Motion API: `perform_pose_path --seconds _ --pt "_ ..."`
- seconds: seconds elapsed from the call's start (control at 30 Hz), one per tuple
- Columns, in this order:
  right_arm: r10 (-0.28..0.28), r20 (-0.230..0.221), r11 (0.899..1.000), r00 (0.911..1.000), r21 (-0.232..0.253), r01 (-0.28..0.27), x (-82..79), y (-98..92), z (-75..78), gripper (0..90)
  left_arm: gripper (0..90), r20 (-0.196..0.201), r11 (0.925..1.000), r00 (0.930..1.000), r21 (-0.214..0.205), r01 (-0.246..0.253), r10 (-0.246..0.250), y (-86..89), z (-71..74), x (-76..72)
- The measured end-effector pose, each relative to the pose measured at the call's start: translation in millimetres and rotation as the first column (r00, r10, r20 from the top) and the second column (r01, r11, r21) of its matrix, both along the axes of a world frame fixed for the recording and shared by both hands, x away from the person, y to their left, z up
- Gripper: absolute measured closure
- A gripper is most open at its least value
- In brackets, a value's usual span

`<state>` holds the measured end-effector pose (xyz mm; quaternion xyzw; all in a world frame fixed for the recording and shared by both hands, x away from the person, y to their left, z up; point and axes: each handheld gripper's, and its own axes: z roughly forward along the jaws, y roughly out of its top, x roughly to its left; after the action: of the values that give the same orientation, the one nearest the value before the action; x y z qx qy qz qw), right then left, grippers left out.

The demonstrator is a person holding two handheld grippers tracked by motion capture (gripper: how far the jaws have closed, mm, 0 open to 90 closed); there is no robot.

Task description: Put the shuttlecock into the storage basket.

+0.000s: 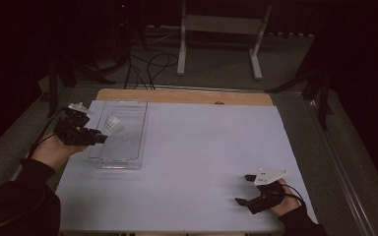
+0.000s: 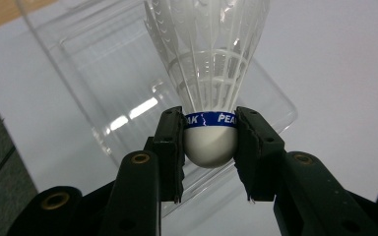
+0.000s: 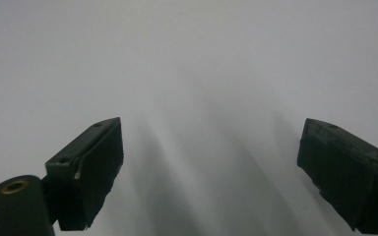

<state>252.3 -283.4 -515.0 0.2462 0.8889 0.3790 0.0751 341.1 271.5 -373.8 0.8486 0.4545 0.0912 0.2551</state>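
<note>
A: Start at the left. How is that hand posed?

B: The person's left hand [image 1: 54,147] comes in from the lower left edge in a dark sleeve, palm up under the left gripper [image 1: 100,136], which points toward the right, level with the table [image 1: 202,162]. Its tips sit over the near left part of a clear plastic tray [image 1: 128,110].

A: And the tongs there?

B: Clamped on a shuttlecock [image 2: 210,78]. In the left gripper view the two black pads press the rounded white cork base from either side, right at the blue band printed with white letters.

A: How does the shuttlecock look?

B: White feather skirt, flaring away from the jaws, ribs and stitching rings showing through. It is held above the tray, the skirt pointing out over the tray's floor. From the high view it shows as a small white cone [image 1: 112,125] at the gripper's tip.

A: Now the right side.

B: The right hand [image 1: 285,201] rests low near the table's front right corner, the right gripper [image 1: 246,189] pointing left. Its jaws stand wide apart with only bare white tabletop between them.
</note>
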Motion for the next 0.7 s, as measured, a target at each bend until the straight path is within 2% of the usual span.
perform_pose_path --seconds 0.17,0.63,0.7 --pt "-0.001 0.001 1.000 1.0000 -0.005 0.001 -0.1 0.2 0.2 10.4 65.9 0.000 0.9999 0.9999 0.003 -0.012 0.012 5.2 -4.8 -0.1" --pt "0.005 -0.005 1.000 1.0000 -0.006 -0.005 -0.6 1.6 0.1 11.8 65.8 -0.006 0.9992 0.9995 -0.025 -0.031 0.031 16.3 -32.5 3.0" --pt "0.006 -0.005 1.000 1.0000 -0.006 -0.006 -0.4 1.1 -0.4 11.7 65.8 -0.009 0.9994 0.9995 -0.019 -0.030 0.030 17.8 -35.8 3.5"
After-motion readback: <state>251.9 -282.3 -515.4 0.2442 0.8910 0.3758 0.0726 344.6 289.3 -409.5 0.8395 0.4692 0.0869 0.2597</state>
